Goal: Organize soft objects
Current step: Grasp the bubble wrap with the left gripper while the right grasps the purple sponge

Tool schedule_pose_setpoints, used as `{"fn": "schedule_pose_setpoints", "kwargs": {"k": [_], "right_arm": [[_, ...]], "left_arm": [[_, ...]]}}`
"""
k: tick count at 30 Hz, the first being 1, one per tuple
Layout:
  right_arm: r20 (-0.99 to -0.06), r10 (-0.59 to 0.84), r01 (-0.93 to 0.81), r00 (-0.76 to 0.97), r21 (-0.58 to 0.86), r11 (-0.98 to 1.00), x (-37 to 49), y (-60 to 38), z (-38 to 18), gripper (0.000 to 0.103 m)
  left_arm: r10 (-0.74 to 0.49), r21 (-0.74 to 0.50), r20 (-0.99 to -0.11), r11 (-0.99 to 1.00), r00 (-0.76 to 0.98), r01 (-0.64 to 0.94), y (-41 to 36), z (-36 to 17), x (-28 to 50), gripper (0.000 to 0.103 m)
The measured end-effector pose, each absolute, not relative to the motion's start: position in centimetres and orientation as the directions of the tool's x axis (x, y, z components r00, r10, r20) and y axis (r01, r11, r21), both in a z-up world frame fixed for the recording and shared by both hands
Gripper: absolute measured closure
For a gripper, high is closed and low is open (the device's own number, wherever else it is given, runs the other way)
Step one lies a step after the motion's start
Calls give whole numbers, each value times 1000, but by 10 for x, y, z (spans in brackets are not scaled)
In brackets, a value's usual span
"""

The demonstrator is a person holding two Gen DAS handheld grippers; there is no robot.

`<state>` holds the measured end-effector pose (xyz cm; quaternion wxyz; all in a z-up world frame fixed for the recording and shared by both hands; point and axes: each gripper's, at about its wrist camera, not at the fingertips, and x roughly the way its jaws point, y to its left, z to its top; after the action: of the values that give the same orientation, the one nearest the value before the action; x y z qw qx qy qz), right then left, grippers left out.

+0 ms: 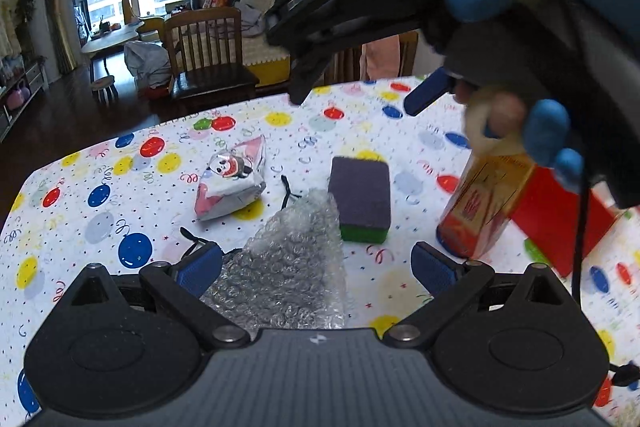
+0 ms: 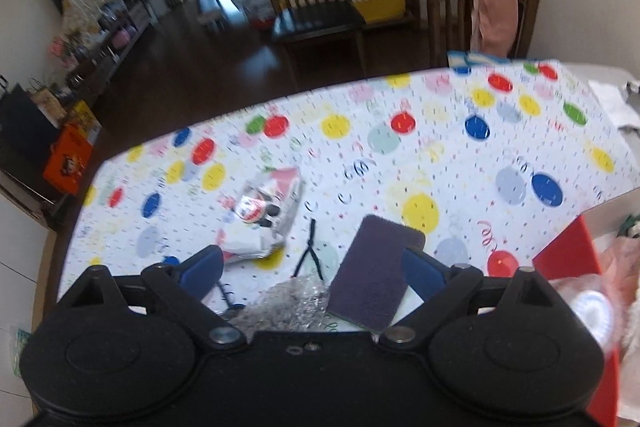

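Barely started imo: sponge (image 1: 360, 199), bubble wrap (image 1: 288, 267) and snack pouch (image 1: 230, 183) sit loose ahead of both hand-held grippers, left (image 1: 318, 267) and right (image 2: 312, 267), fingers apart, empty.

Both grippers are matte black, each with two rounded disc housings, angled link arms pinned by silver screws, and ribbed blue pads (image 1: 199, 269). The left gripper (image 1: 318, 269) has a small white mark on its grey ribbed body. The hand (image 1: 560, 39) on the right gripper (image 1: 352, 95) wears a blue glove with pale fingertips, a thin black cable hanging beside it.
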<state>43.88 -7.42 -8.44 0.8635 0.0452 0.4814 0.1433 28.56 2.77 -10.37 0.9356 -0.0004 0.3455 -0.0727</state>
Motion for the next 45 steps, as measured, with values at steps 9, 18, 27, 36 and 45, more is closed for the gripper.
{"fn": "schedule_pose_setpoints", "kwargs": {"k": [9, 18, 27, 36, 45], "right_arm": [[-876, 174, -91, 449, 149, 985, 481, -70, -148, 12], [-905, 152, -30, 397, 152, 988, 501, -76, -189, 8], [-908, 45, -28, 416, 37, 999, 504, -71, -194, 12], [-925, 78, -16, 371, 78, 997, 501, -75, -209, 25], [-894, 117, -95, 433, 84, 992, 484, -71, -188, 30]], "left_arm": [[-84, 31, -706, 988, 703, 149, 13, -139, 313, 2], [-39, 76, -742, 987, 670, 142, 4, -163, 325, 5], [-24, 71, -770, 990, 638, 123, 8, -176, 334, 38], [-41, 8, -773, 997, 634, 75, 22, -173, 331, 59], [-81, -97, -774, 995, 628, 9, 45, -163, 332, 80]]}}
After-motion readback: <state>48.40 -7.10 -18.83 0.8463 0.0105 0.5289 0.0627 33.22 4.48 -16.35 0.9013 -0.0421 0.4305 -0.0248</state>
